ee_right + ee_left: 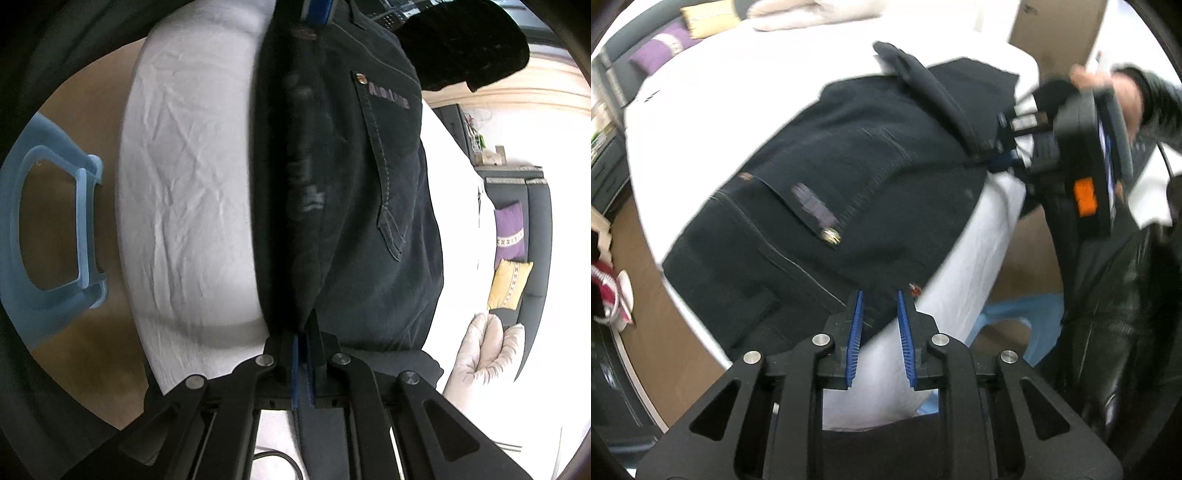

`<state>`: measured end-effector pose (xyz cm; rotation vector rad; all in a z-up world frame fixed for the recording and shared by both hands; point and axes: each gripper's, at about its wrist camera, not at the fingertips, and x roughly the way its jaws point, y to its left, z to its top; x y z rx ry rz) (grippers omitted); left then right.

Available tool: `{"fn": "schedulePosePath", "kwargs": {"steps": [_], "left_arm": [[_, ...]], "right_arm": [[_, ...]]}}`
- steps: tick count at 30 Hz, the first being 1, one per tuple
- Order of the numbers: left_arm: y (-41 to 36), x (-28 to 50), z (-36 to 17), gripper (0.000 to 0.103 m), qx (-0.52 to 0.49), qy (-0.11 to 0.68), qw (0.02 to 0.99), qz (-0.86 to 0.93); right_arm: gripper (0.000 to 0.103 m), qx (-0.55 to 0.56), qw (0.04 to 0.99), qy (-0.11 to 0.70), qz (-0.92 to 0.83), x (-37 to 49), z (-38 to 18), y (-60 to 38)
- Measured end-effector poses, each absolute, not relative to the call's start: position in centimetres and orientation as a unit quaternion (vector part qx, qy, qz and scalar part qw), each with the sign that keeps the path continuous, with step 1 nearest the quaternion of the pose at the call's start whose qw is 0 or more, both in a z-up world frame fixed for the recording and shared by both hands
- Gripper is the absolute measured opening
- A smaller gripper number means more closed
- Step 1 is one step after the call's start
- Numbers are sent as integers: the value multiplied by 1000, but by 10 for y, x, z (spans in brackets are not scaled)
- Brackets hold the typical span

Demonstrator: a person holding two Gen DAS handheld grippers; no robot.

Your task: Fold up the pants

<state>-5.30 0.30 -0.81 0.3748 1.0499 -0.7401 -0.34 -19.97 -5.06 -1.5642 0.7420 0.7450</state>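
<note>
Dark navy pants (842, 192) lie on a white-sheeted bed (746, 96), waistband toward the near edge, back pocket with a brass rivet showing. My left gripper (881, 295) is open, its blue pads on either side of the waistband edge without closing on it. My right gripper (303, 332) is shut on the pants (369, 229) at the waistband's other end; it also shows in the left wrist view (1004, 155). The left gripper's blue pads show at the top of the right wrist view (314, 11).
A light blue plastic basket (55, 221) stands on the brown floor beside the bed. Purple (511, 229) and yellow (509, 284) cushions lie on a dark sofa. A beige folded blanket (484, 350) lies on the bed. The person's dark leather-clad legs (1108, 314) stand close by.
</note>
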Motion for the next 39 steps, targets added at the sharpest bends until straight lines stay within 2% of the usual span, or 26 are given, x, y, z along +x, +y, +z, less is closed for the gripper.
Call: {"fn": "schedulePosePath", "kwargs": {"steps": [4,6,12,13,15,17,19,22,25,28,29,33,39], "left_arm": [[-11,-37,10,18,91,464,811,-346],[-31,-29,6,18,80,460,814,-346],[-58,5,-55,18,-7,510,804,-305],[-55,8,-56,18,-26,513,803,-304],[-50,13,-56,18,-54,523,795,-302],[-50,13,-55,18,-55,525,794,-301],[-51,15,-54,18,-59,529,793,-296],[-53,21,-53,18,-60,533,792,-292],[-58,21,-62,18,-63,535,791,-290],[-56,15,-69,18,-59,537,791,-287],[-56,15,-69,18,-60,538,791,-285],[-59,19,-72,18,-63,542,789,-283],[-62,27,-76,18,-68,547,786,-281]], "right_arm": [[7,-668,595,324,308,-4,-52,-196],[8,-662,603,324,304,-4,-51,-196],[9,-615,654,339,281,3,-45,-200],[14,-602,666,341,278,4,-41,-202],[32,-554,704,353,270,11,-27,-211],[62,-480,744,375,276,23,-7,-225],[68,-359,788,408,289,47,20,-252],[68,-160,849,439,245,105,54,-319],[67,63,871,438,215,161,67,-395],[59,310,833,432,154,219,40,-486],[55,360,816,430,139,233,28,-505],[49,438,777,438,112,276,-10,-540],[49,489,736,459,92,314,-56,-545]]}}
